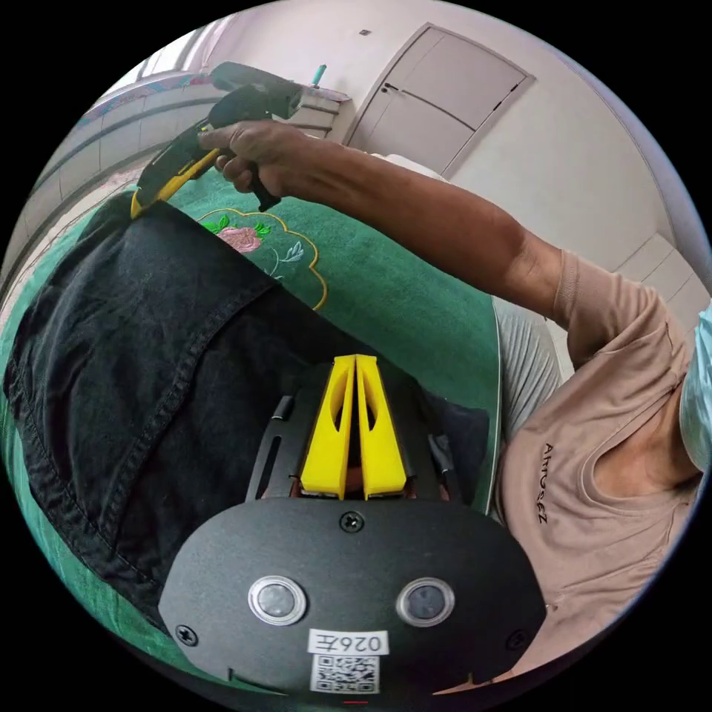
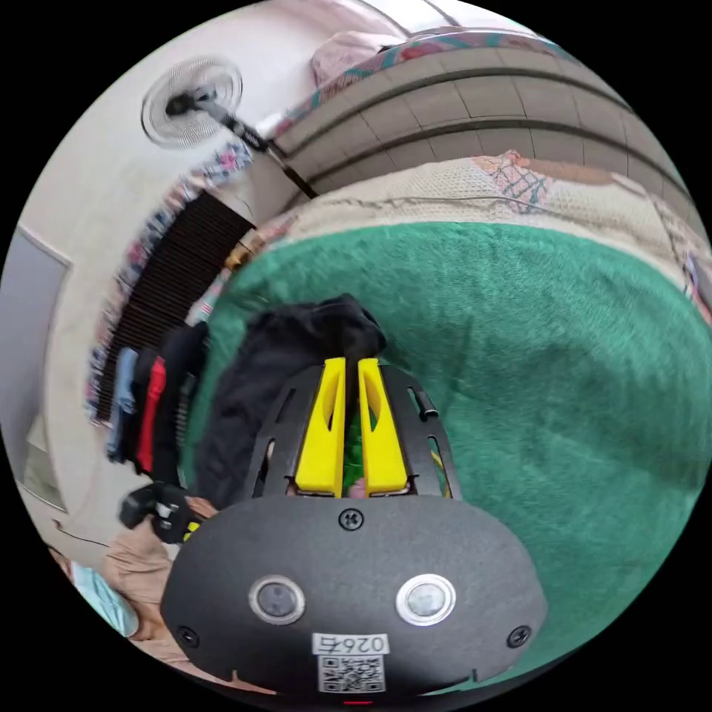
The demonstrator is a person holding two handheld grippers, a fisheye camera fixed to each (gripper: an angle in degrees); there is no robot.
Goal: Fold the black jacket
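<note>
Jacket [image 1: 141, 356] lies spread on the green blanket [image 1: 400, 297] over the bed, partly folded I think, a seamed edge running across it. My left gripper [image 1: 356, 367] sits low over the near part of the jacket, jaws clenched tip to tip; whether cloth is pinched between them I cannot tell. In the left gripper view my right gripper [image 1: 152, 189] reaches to the far jacket edge, tips down at the fabric, hand [image 1: 252, 156] on the grip. In the right gripper view that gripper [image 2: 351, 365] has jaws nearly together with a thin gap and green blanket showing through lower down; a bunched jacket corner [image 2: 311, 334] sits at the tips, grasp unclear.

Step looks like taking the far edge to fold it over. To do it well: pinch only the top layer, lift both ends level, carry across without dragging the blanket, line up seams, then flatten.
</note>
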